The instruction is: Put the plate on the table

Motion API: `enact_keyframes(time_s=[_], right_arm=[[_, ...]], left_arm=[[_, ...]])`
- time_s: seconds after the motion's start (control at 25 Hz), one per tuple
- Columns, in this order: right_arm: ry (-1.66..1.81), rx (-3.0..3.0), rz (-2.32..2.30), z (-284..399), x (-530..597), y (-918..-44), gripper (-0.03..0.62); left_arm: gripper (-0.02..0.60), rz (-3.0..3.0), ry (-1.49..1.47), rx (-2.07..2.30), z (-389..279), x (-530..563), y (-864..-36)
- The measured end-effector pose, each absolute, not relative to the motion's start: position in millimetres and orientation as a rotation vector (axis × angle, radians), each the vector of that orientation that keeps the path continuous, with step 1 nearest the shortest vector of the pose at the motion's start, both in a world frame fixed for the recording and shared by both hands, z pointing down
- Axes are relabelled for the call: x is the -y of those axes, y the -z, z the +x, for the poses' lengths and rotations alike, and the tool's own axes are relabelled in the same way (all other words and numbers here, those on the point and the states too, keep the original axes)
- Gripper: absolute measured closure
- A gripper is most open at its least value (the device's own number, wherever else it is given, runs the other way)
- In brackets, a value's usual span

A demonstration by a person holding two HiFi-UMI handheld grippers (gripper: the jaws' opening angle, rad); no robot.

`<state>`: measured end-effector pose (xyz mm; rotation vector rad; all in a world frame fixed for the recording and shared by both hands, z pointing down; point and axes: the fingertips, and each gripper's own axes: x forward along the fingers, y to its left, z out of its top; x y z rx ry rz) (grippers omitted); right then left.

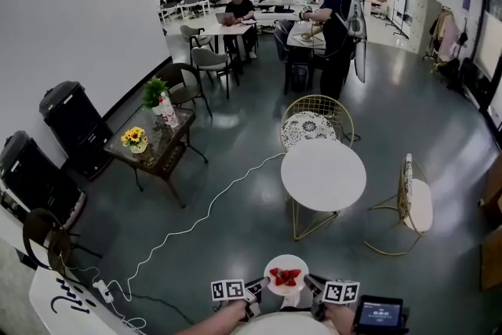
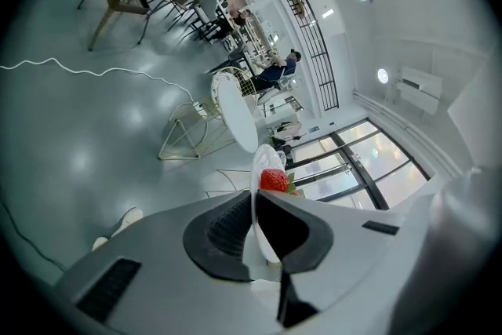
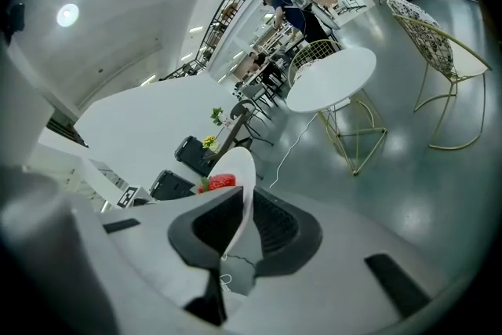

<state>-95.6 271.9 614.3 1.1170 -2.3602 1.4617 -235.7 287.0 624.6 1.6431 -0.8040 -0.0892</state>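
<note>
L gripper (image 1: 262,285) & R gripper (image 1: 312,283) each clamped plate (image 1: 286,261) rim | table (image 1: 323,175) stood well ahead | best carried level, strawberries (image 1: 285,276) could've rolled

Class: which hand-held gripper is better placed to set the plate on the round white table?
Right, marginally. The left hand-held gripper and right hand-held gripper clamp opposite rims of the small white plate of strawberries, but the round white table stands ahead, slightly rightward.
</note>
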Motion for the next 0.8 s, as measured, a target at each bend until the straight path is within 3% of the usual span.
enact_keyframes(time_s=[0.8], right_arm=[[-1.477,2.427,1.117,-46,-124,-613,0.548]], left_arm=[[0.558,1.689,0.042,0.826,-191,-138,-619]])
